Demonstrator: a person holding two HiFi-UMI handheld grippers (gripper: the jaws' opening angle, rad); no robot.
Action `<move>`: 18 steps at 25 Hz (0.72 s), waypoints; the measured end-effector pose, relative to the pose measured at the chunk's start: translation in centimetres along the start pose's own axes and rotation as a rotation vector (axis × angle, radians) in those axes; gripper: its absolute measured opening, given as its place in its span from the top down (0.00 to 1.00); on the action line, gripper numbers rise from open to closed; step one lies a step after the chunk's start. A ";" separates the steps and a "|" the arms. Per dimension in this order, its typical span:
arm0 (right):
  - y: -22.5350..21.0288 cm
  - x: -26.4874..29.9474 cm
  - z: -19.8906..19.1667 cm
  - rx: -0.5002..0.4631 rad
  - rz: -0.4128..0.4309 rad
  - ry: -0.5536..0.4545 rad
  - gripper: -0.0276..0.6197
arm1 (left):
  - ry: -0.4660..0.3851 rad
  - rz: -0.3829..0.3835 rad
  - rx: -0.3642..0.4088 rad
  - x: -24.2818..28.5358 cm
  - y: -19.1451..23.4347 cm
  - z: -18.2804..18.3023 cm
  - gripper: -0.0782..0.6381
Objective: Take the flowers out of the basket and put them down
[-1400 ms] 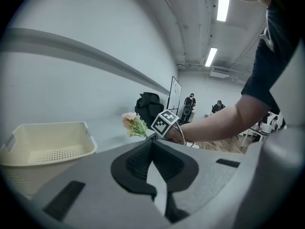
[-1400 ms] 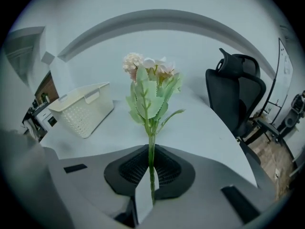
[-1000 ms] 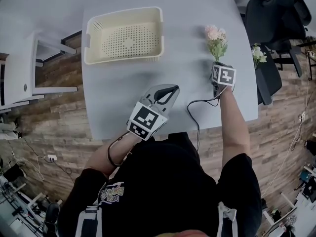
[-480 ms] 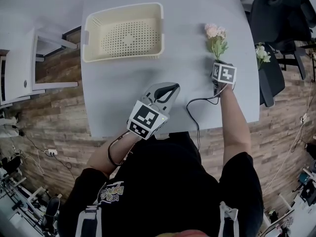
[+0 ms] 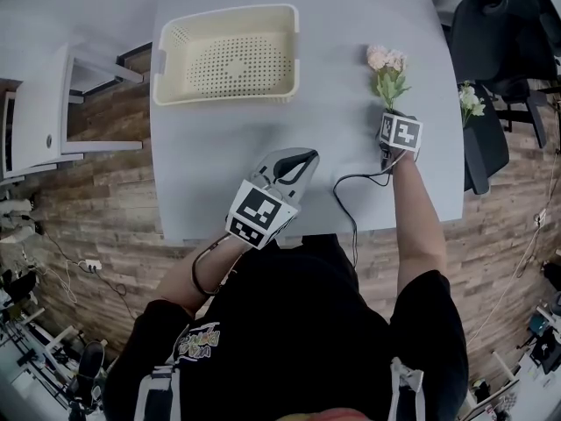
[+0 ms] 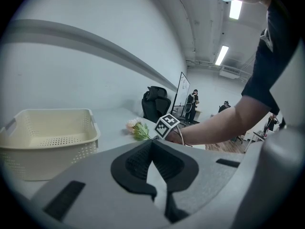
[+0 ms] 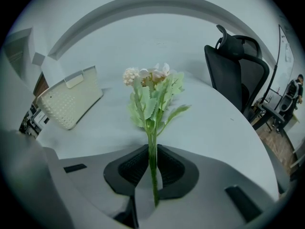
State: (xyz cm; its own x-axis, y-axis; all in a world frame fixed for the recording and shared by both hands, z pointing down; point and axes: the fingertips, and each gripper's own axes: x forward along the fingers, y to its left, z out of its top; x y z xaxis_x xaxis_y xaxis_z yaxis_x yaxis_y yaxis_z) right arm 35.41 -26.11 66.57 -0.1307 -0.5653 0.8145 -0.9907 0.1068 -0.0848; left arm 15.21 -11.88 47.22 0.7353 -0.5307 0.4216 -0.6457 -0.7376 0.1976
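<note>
A sprig of pink flowers (image 5: 387, 67) with green leaves sticks out of my right gripper (image 5: 387, 110) over the right side of the grey table (image 5: 333, 24). In the right gripper view the jaws are shut on the green stem (image 7: 152, 168), with the blooms (image 7: 150, 78) beyond them. The cream perforated basket (image 5: 230, 55) stands at the table's far left and shows nothing inside. My left gripper (image 5: 302, 158) hovers near the table's front edge, shut (image 6: 152, 144) on nothing; it faces the basket (image 6: 47, 137) and the held flowers (image 6: 137, 129).
A second sprig with white blooms (image 5: 471, 102) lies past the table's right edge, against a black office chair (image 5: 500, 33). A black cable (image 5: 346, 191) runs from the right gripper across the table front. A white cabinet (image 5: 39, 117) stands on the left, on the wood floor.
The head view has drifted slightly, so the table and basket sit a little further right in the picture. Both grippers and the held flowers keep their places.
</note>
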 end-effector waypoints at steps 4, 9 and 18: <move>0.3 0.0 -0.1 0.027 0.015 -0.014 0.79 | 0.000 0.006 -0.004 -0.7 0.2 -0.3 0.88; 0.3 -1.0 -0.1 0.045 0.020 -0.040 0.75 | -0.007 0.009 -0.006 -1.5 0.4 -0.4 0.88; 1.5 -5.7 1.6 0.009 -0.019 -0.168 0.72 | -0.039 -0.006 0.013 -3.6 0.3 0.1 0.88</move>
State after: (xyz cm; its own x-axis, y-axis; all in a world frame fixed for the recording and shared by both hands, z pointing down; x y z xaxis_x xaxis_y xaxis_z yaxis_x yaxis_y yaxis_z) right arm 34.65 -24.05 60.85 -0.1159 -0.6959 0.7087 -0.9932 0.0883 -0.0757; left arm 12.38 -10.20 45.62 0.7466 -0.5424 0.3852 -0.6390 -0.7458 0.1883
